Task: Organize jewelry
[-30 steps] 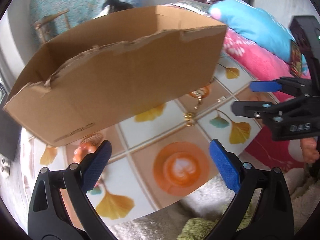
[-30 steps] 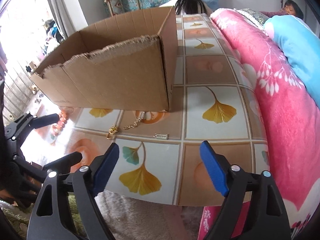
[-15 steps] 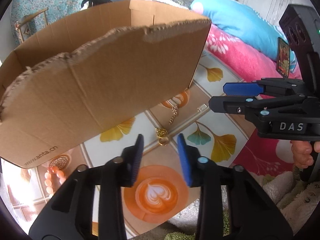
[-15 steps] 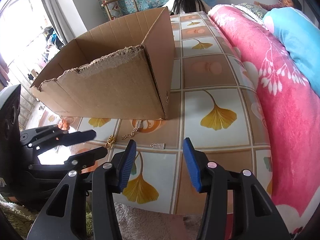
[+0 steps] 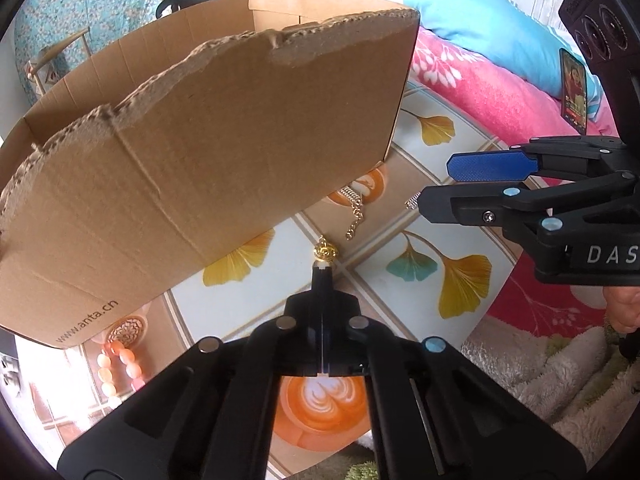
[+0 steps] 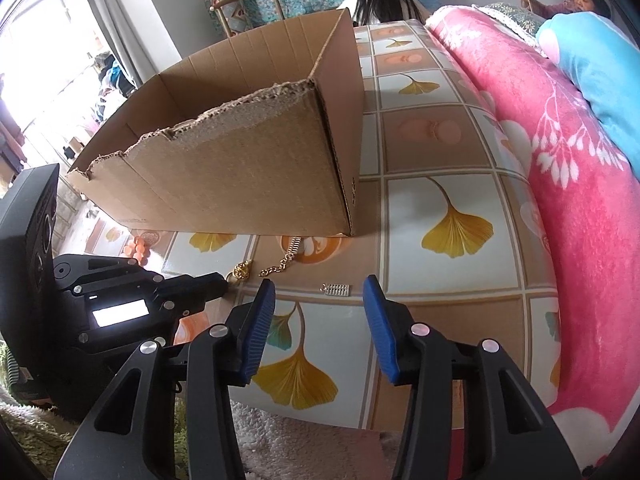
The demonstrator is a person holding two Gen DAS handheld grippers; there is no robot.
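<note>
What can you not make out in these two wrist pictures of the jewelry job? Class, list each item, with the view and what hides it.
- Cardboard box floor, both views: its near wall hides it.
- Gold chain far end, both views: runs under the box.
- Orange bead bracelet, left wrist view: partly behind the box.
- Silver charm detail, right wrist view: too small.
- Left gripper on the gold ring: contact too small to confirm.

The left claw points down with its two fingers pressed tight together. The right claw points down too, its blue fingers partly apart after just closing some, with nothing between them.
</note>
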